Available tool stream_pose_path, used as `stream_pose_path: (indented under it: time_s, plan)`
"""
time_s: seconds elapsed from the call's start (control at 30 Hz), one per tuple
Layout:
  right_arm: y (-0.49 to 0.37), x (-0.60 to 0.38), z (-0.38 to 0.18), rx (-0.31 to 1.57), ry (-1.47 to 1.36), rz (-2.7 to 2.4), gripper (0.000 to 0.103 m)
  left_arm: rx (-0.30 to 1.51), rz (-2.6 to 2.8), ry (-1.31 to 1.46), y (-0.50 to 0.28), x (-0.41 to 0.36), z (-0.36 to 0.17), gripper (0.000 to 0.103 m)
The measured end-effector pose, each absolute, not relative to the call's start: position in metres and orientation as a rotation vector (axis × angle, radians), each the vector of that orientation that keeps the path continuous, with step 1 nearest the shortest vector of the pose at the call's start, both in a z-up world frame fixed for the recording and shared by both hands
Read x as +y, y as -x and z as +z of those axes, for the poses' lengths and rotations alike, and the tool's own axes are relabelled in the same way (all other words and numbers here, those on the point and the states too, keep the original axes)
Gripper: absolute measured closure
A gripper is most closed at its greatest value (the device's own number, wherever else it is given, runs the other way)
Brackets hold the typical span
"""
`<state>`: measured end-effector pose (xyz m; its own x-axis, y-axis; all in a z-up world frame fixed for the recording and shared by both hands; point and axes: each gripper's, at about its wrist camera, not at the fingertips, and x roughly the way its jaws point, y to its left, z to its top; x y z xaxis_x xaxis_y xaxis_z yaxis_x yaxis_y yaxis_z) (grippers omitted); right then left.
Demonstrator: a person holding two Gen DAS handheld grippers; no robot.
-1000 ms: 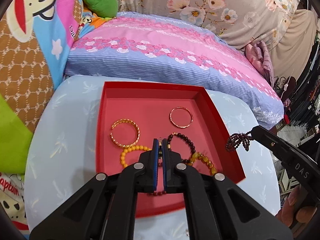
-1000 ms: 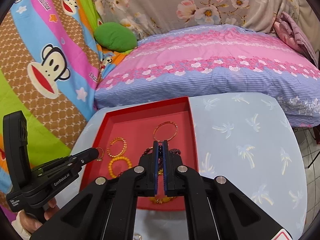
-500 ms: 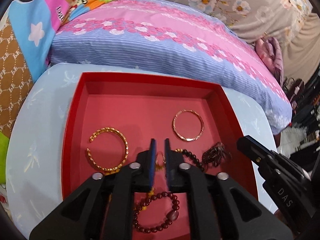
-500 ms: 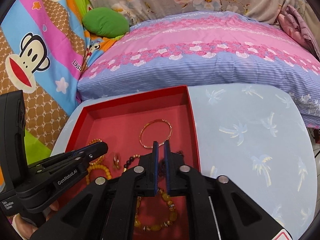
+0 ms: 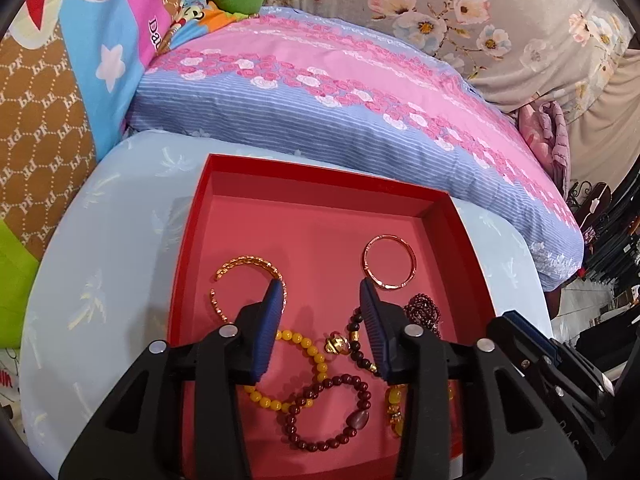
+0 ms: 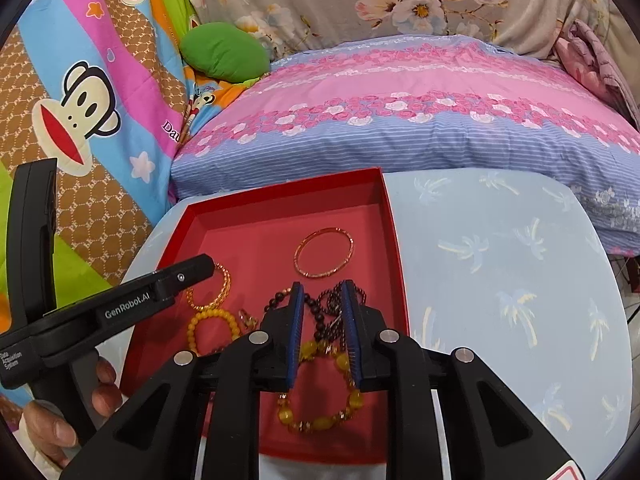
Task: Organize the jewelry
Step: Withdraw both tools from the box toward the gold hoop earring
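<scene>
Half a second ago both grippers were nearly closed; now the left gripper (image 5: 320, 292) stands wide apart over the red tray (image 5: 320, 172), holding nothing, and the small gold ring (image 5: 336, 345) it hovered over lies on the tray floor between and just below its fingertips. The right gripper (image 6: 322, 294) has also spread, released, with the dark garnet bead strand (image 6: 334, 304) bunched on the tray floor between its fingers, no longer carried as it was a second ago. Near the left gripper's left finger lies the open gold cuff bangle (image 5: 248, 264); ahead of its right finger, the rose-gold bangle (image 5: 390, 262). Below them the yellow bead bracelet (image 5: 296, 360) overlaps the dark red bead bracelet (image 5: 332, 412). Under the right gripper sits the amber bead bracelet (image 6: 324, 392). The tray rests on a pale blue palm-print table (image 6: 500, 280), beside a pink and blue floral pillow (image 6: 400, 112).
</scene>
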<state>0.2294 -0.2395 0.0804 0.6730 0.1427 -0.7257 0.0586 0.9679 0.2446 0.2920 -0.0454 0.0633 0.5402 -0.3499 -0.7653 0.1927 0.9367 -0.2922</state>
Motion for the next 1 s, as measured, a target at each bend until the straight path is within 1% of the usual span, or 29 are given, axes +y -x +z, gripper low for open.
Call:
stream_pose_path:
  time_s: [0.1, 0.2, 0.53, 1.0]
  plan:
    - [-0.217, -0.239, 0.084, 0.83, -0.267, 0.053, 0.083, 0.926, -0.324, 0.176, -0.28, -0.042, 0.071, 0.059]
    - [-0.203, -0.237, 0.088, 0.822, -0.261, 0.056, 0.083, 0.902, -0.326, 0.164, -0.266, -0.038, 0.079, 0.058]
    - [-0.15, -0.226, 0.089, 0.833, -0.245, 0.076, 0.082, 0.878, -0.312, 0.147, -0.216, -0.023, 0.091, 0.058]
    - [-0.094, -0.203, 0.074, 0.875, -0.221, 0.11, 0.082, 0.879, -0.301, 0.139, -0.147, -0.008, 0.084, 0.058]
